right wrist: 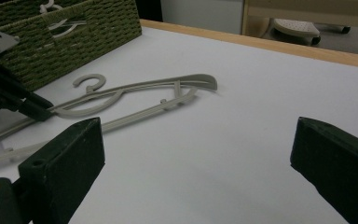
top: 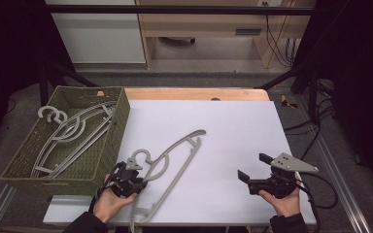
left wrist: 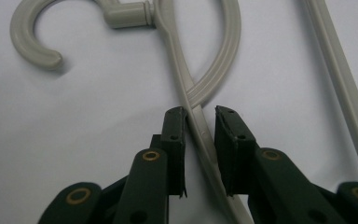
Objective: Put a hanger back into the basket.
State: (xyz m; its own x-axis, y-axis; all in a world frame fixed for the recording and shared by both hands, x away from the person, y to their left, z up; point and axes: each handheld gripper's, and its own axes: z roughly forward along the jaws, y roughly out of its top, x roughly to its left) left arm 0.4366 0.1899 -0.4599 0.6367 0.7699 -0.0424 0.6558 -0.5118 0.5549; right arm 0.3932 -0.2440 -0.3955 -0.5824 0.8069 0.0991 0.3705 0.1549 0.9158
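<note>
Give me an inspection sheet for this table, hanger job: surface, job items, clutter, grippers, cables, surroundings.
Surface: white table top, wooden edge at the far side.
Job's things: grey hanger lying flat on the white top; its arm runs between the left gripper's jaws, a gap showing on one side.
Clutter: woven basket at the left, more hangers inside.
Grippers: left gripper nearly closed around the hanger arm; right gripper wide open, nothing between its jaws.
Cables: black cable trailing from the right gripper.
Surroundings: dark frame, floor, cabinets behind.

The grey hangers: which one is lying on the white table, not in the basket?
The hanger at the left gripper, flat on the white table, an arm between the jaws. The other hangers lie inside the green woven basket.
</note>
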